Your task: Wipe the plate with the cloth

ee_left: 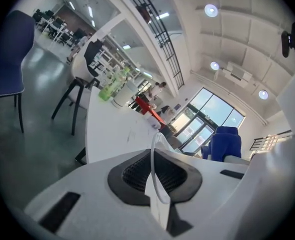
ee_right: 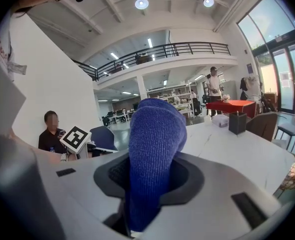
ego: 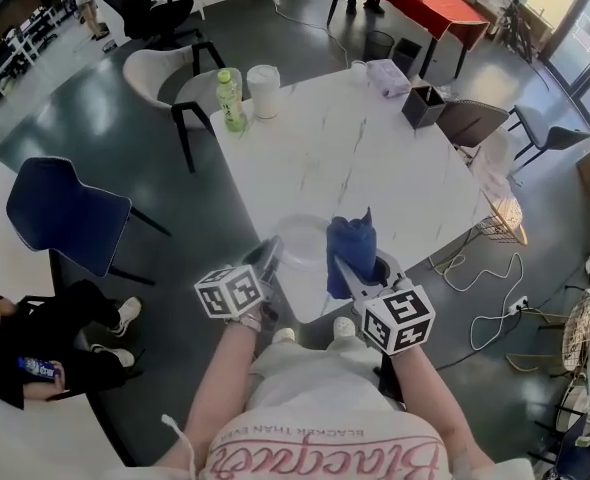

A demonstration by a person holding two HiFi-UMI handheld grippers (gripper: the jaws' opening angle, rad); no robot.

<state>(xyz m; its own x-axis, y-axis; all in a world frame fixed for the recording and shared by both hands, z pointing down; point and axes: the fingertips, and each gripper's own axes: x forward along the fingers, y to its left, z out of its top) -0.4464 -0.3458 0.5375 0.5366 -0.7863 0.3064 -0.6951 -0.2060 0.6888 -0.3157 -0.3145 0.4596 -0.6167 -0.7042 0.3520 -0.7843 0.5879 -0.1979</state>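
Observation:
A pale, translucent plate (ego: pixel 301 242) is held over the near edge of the white marble table (ego: pixel 375 168). My left gripper (ego: pixel 272 252) is shut on the plate's left rim. In the left gripper view the plate (ee_left: pixel 154 149) shows edge-on, with its thin rim pinched between the black pads (ee_left: pixel 180 178) of that gripper (ee_left: pixel 157 180). Just right of the plate, my right gripper (ego: pixel 353 272) is shut on a blue cloth (ego: pixel 351 248), which stands up in a bunch. In the right gripper view the cloth (ee_right: pixel 155 134) fills the gap between the jaws of the gripper (ee_right: pixel 150 184).
At the table's far side stand a green bottle (ego: pixel 231 99), a white cup (ego: pixel 263 90), a white pack (ego: pixel 387 76) and a black box (ego: pixel 424 105). A blue chair (ego: pixel 65 213) and a seated person (ego: pixel 25 343) are on the left. Cables lie on the floor (ego: pixel 475 318) on the right.

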